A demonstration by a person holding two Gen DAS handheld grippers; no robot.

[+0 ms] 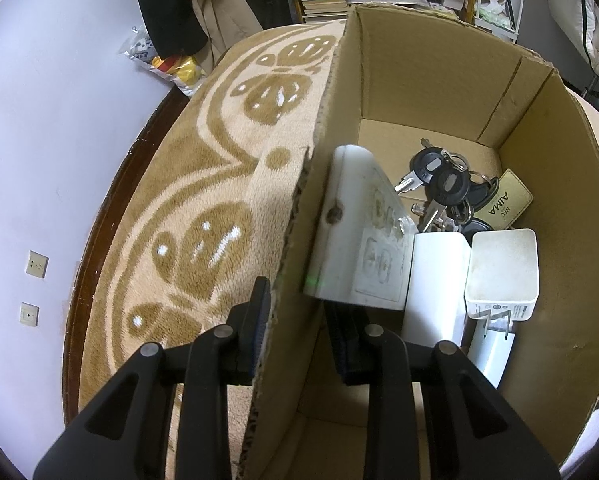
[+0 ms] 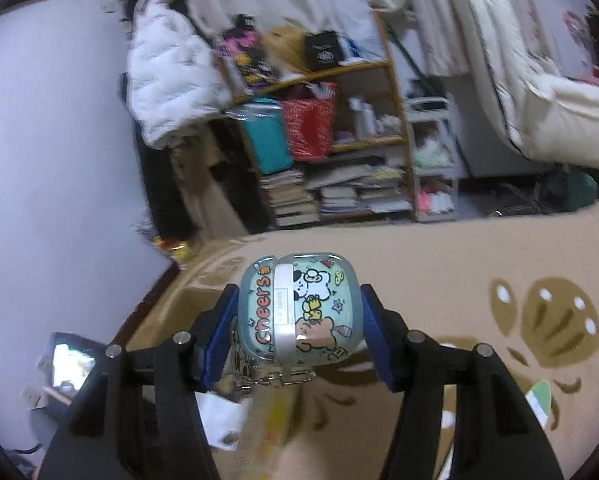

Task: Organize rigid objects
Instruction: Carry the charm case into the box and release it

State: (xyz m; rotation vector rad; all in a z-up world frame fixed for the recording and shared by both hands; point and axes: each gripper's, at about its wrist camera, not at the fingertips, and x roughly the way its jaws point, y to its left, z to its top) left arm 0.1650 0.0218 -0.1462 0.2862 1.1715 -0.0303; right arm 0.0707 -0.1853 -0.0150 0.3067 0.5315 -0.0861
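In the left wrist view my left gripper (image 1: 299, 320) is shut on the near left wall of a cardboard box (image 1: 427, 72), one pad outside and one inside. Inside the box lie a white power strip (image 1: 363, 232), a bunch of black-headed keys (image 1: 443, 184) with a gold tag, and white charger plugs (image 1: 503, 272). In the right wrist view my right gripper (image 2: 299, 316) is shut on a small light-blue cartoon-printed case (image 2: 299, 308) marked "Cheers", its metal clasp and chain dangling below. It hangs above the patterned blanket (image 2: 459, 256).
The box sits on a beige blanket (image 1: 203, 184) with brown leaf patterns, beside a lilac wall (image 1: 39, 140). A cluttered shelf (image 2: 339, 140) with books, a red basket and a teal box stands beyond. A lit phone (image 2: 69, 364) lies low at the left.
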